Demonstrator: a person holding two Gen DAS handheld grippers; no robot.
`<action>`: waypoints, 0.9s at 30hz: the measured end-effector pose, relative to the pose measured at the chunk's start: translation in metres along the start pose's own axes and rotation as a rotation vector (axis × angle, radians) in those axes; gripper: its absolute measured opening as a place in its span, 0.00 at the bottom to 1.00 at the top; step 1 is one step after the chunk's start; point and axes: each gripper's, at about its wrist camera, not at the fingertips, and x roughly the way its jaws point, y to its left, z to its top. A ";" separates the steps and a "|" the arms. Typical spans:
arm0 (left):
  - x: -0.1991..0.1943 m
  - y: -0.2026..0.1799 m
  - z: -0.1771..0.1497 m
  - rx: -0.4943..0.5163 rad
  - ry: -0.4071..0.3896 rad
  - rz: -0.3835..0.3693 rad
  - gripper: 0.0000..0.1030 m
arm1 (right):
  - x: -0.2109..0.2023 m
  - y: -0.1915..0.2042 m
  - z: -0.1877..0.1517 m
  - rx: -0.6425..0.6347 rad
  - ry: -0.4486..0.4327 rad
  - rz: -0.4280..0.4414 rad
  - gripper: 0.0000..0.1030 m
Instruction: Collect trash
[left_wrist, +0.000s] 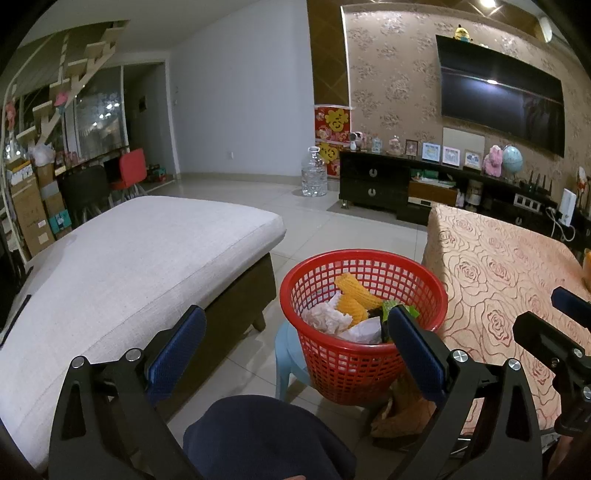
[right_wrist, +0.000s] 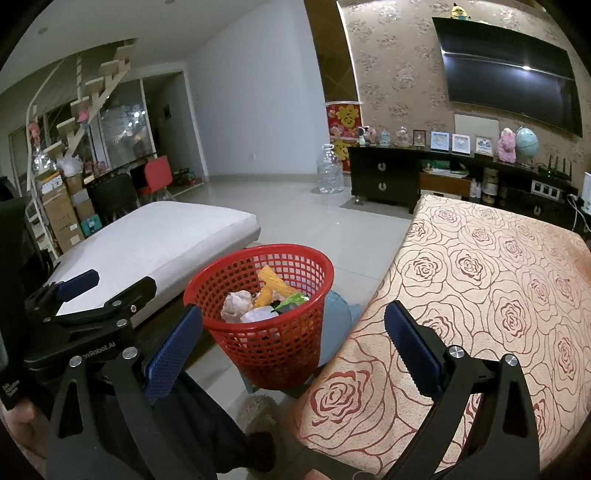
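A red mesh basket (left_wrist: 354, 354) stands on a light blue stool (left_wrist: 288, 354) between the sofa and the table. It holds yellow corn-like pieces (left_wrist: 356, 295), crumpled paper (left_wrist: 325, 317) and a green wrapper (left_wrist: 391, 308). My left gripper (left_wrist: 295, 347) is open and empty, just before and above the basket. The basket also shows in the right wrist view (right_wrist: 273, 332). My right gripper (right_wrist: 291, 347) is open and empty, its right finger over the table's corner. The right gripper also shows in the left wrist view (left_wrist: 554, 332), and the left gripper in the right wrist view (right_wrist: 77, 295).
A grey sofa cushion (left_wrist: 129, 277) lies at the left. A table with a rose-patterned cloth (right_wrist: 498, 295) is at the right. A dark TV cabinet (left_wrist: 373, 182), a water jug (left_wrist: 314, 173) and tiled floor lie beyond. An orange object (left_wrist: 587, 262) sits at the table's right edge.
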 end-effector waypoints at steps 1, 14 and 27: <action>0.000 0.000 0.000 -0.001 0.000 0.000 0.92 | -0.001 0.001 0.000 0.000 0.000 0.001 0.93; 0.001 0.000 -0.001 0.002 0.000 0.002 0.92 | -0.001 0.001 0.000 0.000 0.001 0.001 0.93; 0.001 0.000 -0.002 -0.003 0.003 -0.003 0.92 | 0.000 0.003 -0.001 0.000 0.004 0.004 0.93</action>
